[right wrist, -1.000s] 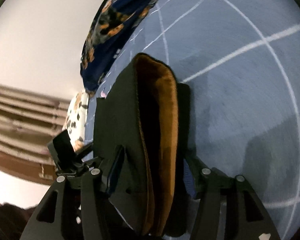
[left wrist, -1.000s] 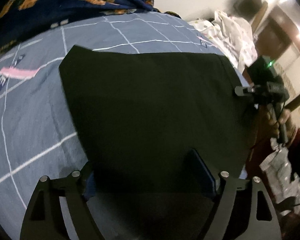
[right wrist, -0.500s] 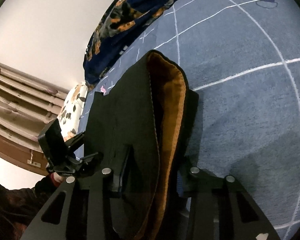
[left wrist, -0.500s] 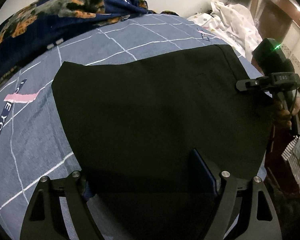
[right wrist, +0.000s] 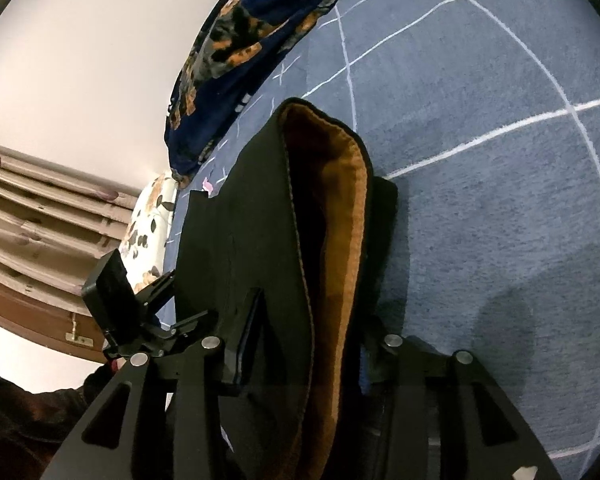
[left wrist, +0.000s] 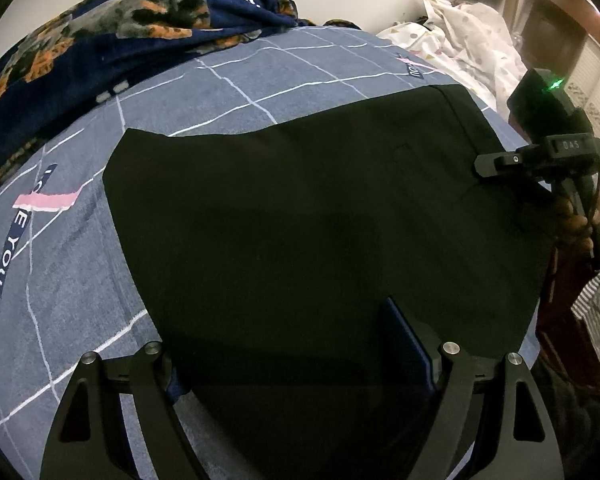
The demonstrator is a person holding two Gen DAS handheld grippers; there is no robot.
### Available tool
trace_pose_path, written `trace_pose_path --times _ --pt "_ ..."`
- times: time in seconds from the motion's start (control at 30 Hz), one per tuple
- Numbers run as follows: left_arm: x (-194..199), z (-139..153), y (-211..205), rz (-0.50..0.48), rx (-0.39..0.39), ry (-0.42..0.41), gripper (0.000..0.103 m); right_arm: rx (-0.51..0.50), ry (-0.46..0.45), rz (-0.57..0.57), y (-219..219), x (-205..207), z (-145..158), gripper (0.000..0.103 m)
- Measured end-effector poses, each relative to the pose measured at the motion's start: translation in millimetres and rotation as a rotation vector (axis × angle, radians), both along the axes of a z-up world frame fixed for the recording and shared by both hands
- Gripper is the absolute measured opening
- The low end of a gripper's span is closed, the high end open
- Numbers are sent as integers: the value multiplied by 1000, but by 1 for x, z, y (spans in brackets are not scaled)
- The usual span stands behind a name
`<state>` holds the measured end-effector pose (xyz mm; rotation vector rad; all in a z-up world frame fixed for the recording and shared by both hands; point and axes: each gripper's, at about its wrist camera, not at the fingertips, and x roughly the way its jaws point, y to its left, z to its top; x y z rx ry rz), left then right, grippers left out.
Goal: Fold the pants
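Note:
Black pants (left wrist: 308, 216) lie folded flat on a blue-grey checked bedspread (left wrist: 260, 76). In the right wrist view the pants (right wrist: 260, 248) show their waist opening with an orange-brown lining (right wrist: 340, 240). My left gripper (left wrist: 296, 336) straddles the near edge of the pants, its fingers wide apart with the cloth lying between them. My right gripper (right wrist: 308, 328) stands the same way over the waist end, and it also shows in the left wrist view (left wrist: 496, 164) at the pants' right edge. The left gripper shows in the right wrist view (right wrist: 180, 320).
A dark blue floral blanket (left wrist: 100, 52) is bunched along the far side of the bed. White patterned bedding (left wrist: 468, 36) lies at the far right. A floral pillow (right wrist: 148, 228) and a wooden headboard (right wrist: 40, 216) stand beyond the pants. A hand (left wrist: 580, 220) holds the right gripper.
Both views have shifted a little over the pants. The pants lie lower and flatter on the bed. Both grippers keep their fingers spread.

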<state>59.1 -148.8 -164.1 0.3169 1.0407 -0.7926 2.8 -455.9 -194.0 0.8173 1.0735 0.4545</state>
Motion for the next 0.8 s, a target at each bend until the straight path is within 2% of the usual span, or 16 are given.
trace_pose_path --times 0.07,0.13,0.23,0.3,0.5,0.67,0.8 --pt "1 2 1 5 -3 -17 72 18 -8 -26 2 -4 0 31" --pt "4 6 4 21 -13 -25 51 53 -24 -53 3 -7 4 27" --pt "14 12 20 66 -65 14 28 120 -56 -85 7 -11 14 25" --pt "18 16 30 85 -98 49 24 151 -84 -85 15 -11 25 24" --pt "22 31 60 128 -137 59 19 155 -143 -15 59 13 63 24" --pt "41 54 107 218 -161 30 19 205 -183 42 100 49 79 24" --pt "68 72 143 278 -144 -24 19 243 -209 80 137 96 84 24"
